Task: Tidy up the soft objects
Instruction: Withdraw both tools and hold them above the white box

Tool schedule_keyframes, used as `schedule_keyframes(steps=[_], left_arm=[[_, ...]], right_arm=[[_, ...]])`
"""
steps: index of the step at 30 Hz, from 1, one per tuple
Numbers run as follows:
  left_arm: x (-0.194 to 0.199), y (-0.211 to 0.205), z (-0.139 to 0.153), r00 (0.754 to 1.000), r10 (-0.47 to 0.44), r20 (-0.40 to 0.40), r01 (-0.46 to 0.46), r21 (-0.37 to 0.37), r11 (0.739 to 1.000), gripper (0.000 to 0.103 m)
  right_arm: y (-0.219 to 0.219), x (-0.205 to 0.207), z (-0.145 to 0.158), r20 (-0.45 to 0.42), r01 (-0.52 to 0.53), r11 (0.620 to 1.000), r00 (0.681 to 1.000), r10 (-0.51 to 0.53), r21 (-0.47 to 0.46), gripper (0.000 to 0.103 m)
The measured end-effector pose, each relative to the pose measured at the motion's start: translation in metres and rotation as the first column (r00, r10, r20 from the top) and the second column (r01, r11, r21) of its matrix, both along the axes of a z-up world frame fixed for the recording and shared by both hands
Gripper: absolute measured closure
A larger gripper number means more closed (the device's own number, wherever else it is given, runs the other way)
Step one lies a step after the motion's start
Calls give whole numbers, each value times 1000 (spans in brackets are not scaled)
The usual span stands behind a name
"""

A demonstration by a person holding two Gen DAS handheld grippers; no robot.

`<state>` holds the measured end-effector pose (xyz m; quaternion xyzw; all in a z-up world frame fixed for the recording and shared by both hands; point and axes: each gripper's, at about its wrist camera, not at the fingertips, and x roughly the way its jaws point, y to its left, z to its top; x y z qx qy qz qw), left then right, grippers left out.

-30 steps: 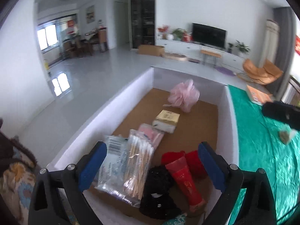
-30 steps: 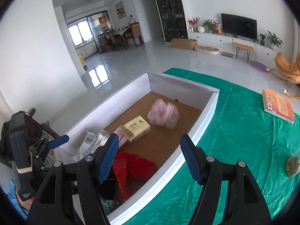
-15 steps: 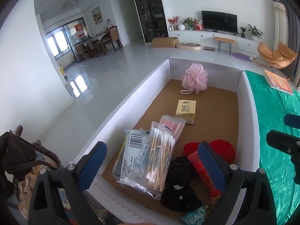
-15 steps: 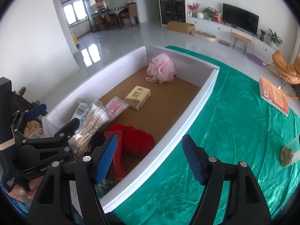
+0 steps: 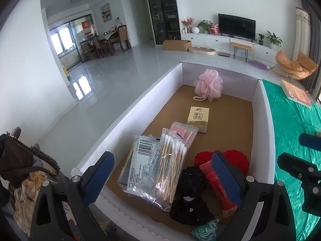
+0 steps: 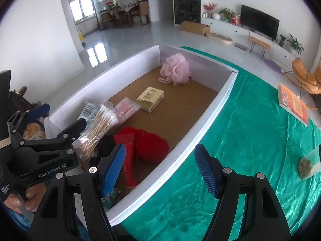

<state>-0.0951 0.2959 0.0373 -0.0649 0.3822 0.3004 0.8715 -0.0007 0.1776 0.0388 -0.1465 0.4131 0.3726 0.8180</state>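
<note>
I have pulled both claws back and up (they were lower 1 second ago), so I see the whole white box [image 5: 262, 120]. My left claw [image 5: 160, 178] and right claw [image 6: 160, 172] are spread wide and hold nothing. The pink bath puff [image 5: 208, 85], red yarn [image 5: 236, 158] and cotton swabs [image 5: 170, 168] sit inside the box, so I can pick next.

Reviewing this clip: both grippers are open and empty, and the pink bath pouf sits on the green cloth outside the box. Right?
Not quite. The pink bath pouf lies inside the white box, at its far end, as the right wrist view shows. The left gripper and right gripper are indeed open and empty.
</note>
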Motion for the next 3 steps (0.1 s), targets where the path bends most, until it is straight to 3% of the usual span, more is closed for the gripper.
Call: schedule_keyframes(steps=[3], left_arm=[[-2,-1,0,1000,13,11,-13,18,1000,5]], right_arm=[[-2,-2,1,3,2,1000,1000,-3,14,28]])
